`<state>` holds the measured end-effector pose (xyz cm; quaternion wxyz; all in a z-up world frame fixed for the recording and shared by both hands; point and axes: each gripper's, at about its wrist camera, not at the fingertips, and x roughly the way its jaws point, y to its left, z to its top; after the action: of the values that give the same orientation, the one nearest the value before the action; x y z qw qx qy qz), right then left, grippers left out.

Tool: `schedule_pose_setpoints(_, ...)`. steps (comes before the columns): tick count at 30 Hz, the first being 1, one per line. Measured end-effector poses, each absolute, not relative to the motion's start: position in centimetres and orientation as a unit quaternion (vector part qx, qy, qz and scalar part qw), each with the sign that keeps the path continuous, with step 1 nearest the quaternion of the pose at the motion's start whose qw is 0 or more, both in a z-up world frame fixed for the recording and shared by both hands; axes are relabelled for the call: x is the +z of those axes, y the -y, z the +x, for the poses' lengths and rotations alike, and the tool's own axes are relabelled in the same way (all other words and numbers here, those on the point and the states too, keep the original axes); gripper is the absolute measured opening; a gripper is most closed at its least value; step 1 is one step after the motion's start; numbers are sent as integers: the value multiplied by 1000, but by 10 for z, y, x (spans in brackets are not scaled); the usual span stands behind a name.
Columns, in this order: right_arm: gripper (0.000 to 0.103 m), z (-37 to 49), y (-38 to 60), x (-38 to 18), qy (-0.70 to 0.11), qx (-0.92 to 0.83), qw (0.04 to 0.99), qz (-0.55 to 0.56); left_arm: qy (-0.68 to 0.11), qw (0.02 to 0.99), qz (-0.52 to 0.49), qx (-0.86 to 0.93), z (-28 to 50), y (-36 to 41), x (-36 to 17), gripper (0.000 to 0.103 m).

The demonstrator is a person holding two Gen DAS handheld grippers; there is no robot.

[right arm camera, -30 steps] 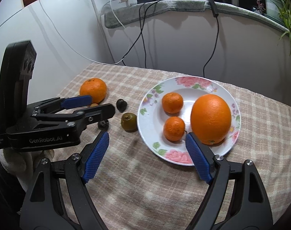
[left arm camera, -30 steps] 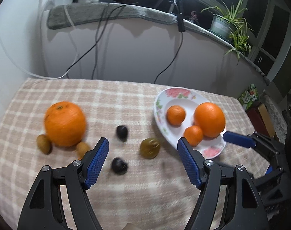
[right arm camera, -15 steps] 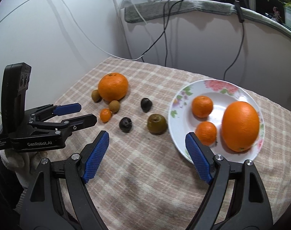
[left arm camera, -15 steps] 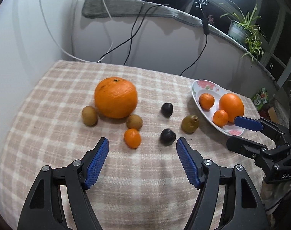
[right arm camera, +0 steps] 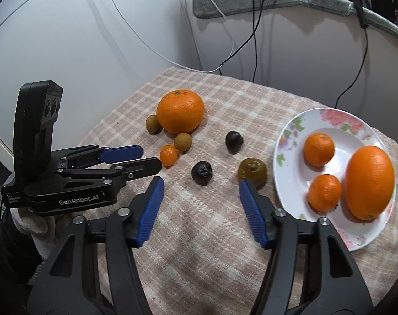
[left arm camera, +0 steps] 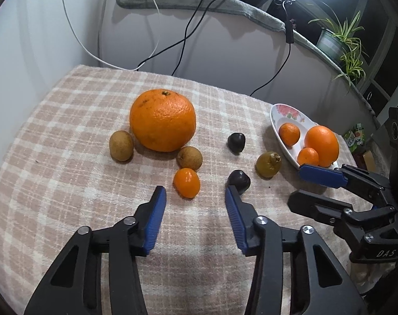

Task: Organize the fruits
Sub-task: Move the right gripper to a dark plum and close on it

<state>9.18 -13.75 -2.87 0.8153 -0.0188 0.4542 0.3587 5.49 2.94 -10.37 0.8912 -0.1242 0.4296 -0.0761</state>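
Flowered plate (right arm camera: 290, 136) holds three oranges (right arm camera: 369, 182); other fruit lies loose on checked cloth (left arm camera: 68, 157).
Left tongs (left arm camera: 195, 197) gape wide just short of a small glossy mandarin (left arm camera: 186, 182); right tongs (right arm camera: 199, 186) wide, empty.

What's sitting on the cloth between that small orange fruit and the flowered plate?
In the right wrist view, a dark wrinkled fruit and an olive-green fruit lie between the small orange fruit and the plate.
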Motion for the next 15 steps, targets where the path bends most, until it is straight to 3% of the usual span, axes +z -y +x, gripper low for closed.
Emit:
schedule_pose_setpoints(9,42,102,118,-47,-472,369,800,-24,-436,888,-128,-72,62,-32,-113,38)
schedule_pose_setpoints(15,38,109,108,-59,-480,361,799,-40,-442,885,-128,-72,68,-31,-118,38)
